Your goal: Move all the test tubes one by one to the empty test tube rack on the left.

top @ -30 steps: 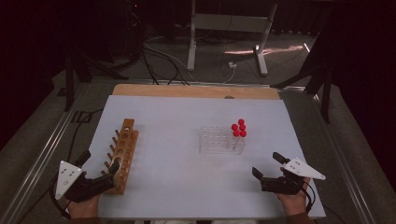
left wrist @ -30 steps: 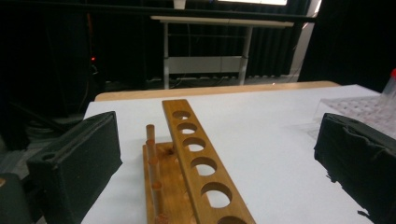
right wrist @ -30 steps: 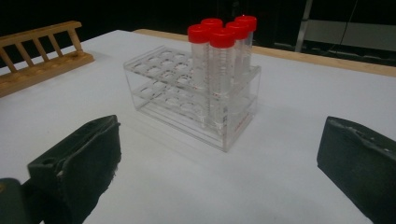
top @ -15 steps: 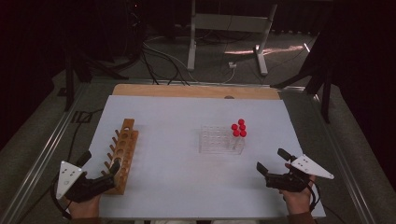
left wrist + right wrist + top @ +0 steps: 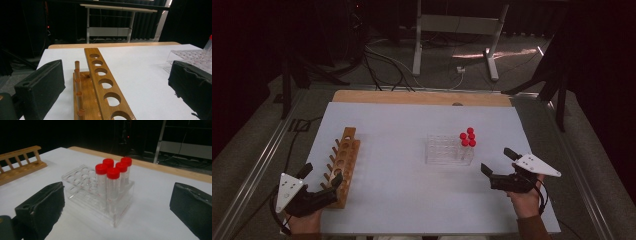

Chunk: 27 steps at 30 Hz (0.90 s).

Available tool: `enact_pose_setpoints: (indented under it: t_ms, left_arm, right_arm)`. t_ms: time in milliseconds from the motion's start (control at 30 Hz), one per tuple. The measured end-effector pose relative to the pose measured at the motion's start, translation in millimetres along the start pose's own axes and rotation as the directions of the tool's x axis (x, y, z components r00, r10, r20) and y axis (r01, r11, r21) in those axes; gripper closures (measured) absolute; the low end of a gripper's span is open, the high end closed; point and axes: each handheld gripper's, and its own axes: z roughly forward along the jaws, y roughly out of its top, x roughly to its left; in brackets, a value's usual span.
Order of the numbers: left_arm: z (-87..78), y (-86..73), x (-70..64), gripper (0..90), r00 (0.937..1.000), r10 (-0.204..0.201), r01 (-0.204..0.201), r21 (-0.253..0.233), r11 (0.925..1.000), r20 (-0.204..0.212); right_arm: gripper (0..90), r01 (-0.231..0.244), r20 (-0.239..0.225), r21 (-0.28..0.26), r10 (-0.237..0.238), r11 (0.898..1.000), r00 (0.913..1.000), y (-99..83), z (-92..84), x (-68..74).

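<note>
A wooden tube rack [image 5: 345, 161] with a row of empty holes lies at the table's left; in the left gripper view the wooden rack [image 5: 105, 82] runs away between my jaws. My left gripper [image 5: 322, 173] [image 5: 117, 72] stands open astride its near end. A clear plastic rack [image 5: 443, 149] [image 5: 82, 182] sits right of centre and holds several red-capped tubes [image 5: 468, 136] [image 5: 112, 173] upright at its right end. Just right of and nearer than the clear rack, my right gripper [image 5: 496, 160] [image 5: 118, 191] is open, pointing at the tubes without touching them.
The white table top [image 5: 412, 125] has a wooden strip [image 5: 422, 97] along its far edge. Beyond it are a dark floor with cables [image 5: 382, 60] and a metal stand [image 5: 452, 25]. Metal rails run along both table sides.
My right gripper has moved a little forward, toward the clear rack with the tubes, jaws still open. The left gripper has barely shifted.
</note>
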Motion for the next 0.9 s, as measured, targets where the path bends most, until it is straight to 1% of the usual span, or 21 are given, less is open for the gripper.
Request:
enact_pose_setpoints:
  t_ms: [33,100,233,267,333,400,467,533,600,633,667,733,767,800,833,867,900]
  left_arm:
    - [0.0,0.0,0.0,1.3,1.0,0.0,0.0,0.0,1.0,0.0]
    - [-0.2,-0.2,0.7,1.3,1.0,-0.005,0.005,-0.004,1.0,-0.004]
    - [-0.7,-1.0,2.1,1.3,0.9998,-0.013,0.013,-0.004,0.9999,-0.014]
    - [-0.2,-1.5,1.7,1.3,0.9998,-0.009,0.009,-0.002,1.0,-0.015]
    - [0.4,-1.7,1.2,1.3,0.9999,-0.005,0.005,0.001,1.0,-0.014]
    - [1.3,-1.9,0.6,1.3,0.9999,-0.001,0.001,0.002,1.0,-0.014]
    - [2.2,-2.5,0.8,1.3,0.9999,-0.002,0.002,0.008,1.0,-0.011]
    - [3.0,-3.3,1.0,1.3,0.9999,-0.003,0.004,0.014,0.9999,-0.013]
    - [3.2,-3.5,1.7,1.3,0.9999,-0.005,0.006,0.013,0.9999,-0.014]
    - [3.2,-3.5,1.7,1.3,0.9999,-0.005,0.006,0.013,0.9999,-0.014]
    - [2.7,-3.5,2.4,1.3,0.9998,-0.009,0.009,0.01,0.9999,-0.018]
    - [2.3,-3.6,3.1,1.3,0.9998,-0.012,0.013,0.01,0.9999,-0.018]
    - [2.3,-3.6,3.1,1.3,0.9998,-0.012,0.013,0.01,0.9999,-0.018]
    - [2.8,-4.1,3.6,1.3,0.9998,-0.015,0.016,0.013,0.9998,-0.014]
    - [2.8,-4.1,3.6,1.3,0.9998,-0.015,0.016,0.013,0.9998,-0.014]
    - [3.2,-4.6,3.5,1.3,0.9998,-0.011,0.012,0.017,0.9998,-0.015]
    - [3.2,-4.6,3.5,1.3,0.9998,-0.011,0.012,0.017,0.9998,-0.015]
  right_arm:
    - [0.0,0.0,0.0,0.0,0.0,1.0,1.0,0.0,0.0,0.0]
    - [0.0,0.002,0.001,0.0,-0.002,1.0,1.0,5.1,6.1,-0.2]
    - [0.5,0.0,0.008,0.017,0.0,1.0,1.0,8.2,13.1,-1.1]
    - [5.1,0.005,0.014,0.018,-0.005,1.0,0.9999,8.2,17.7,-1.7]
    - [10.0,0.024,0.031,0.014,-0.025,1.0,0.9992,6.7,22.1,-1.5]
    - [14.0,0.035,0.035,0.028,-0.036,0.999,0.9988,4.8,27.1,-1.5]
    - [18.5,0.024,0.043,0.042,-0.025,0.999,0.9987,1.7,33.5,-2.3]
    - [22.1,0.006,0.037,0.061,-0.008,0.998,0.9993,-2.2,40.4,-3.6]
    - [27.1,0.004,0.039,0.076,-0.007,0.997,0.9992,-5.8,47.4,-3.2]
    - [27.1,0.004,0.039,0.076,-0.007,0.997,0.9992,-5.8,47.4,-3.2]
    - [35.8,0.004,0.03,0.087,-0.007,0.996,0.9995,-8.6,53.4,-2.0]
    - [48.0,0.012,0.014,0.088,-0.013,0.996,0.9998,-10.4,58.4,-0.7]
    - [48.0,0.012,0.014,0.088,-0.013,0.996,0.9998,-10.4,58.4,-0.7]
    - [55.2,0.021,0.008,0.085,-0.022,0.996,0.9997,-11.4,62.9,0.6]
    - [55.2,0.021,0.008,0.085,-0.022,0.996,0.9997,-11.4,62.9,0.6]
    - [61.1,0.028,0.013,0.088,-0.029,0.996,0.9995,-12.3,66.7,1.1]
    - [63.0,0.026,0.022,0.092,-0.029,0.995,0.9994,-12.9,68.4,0.7]
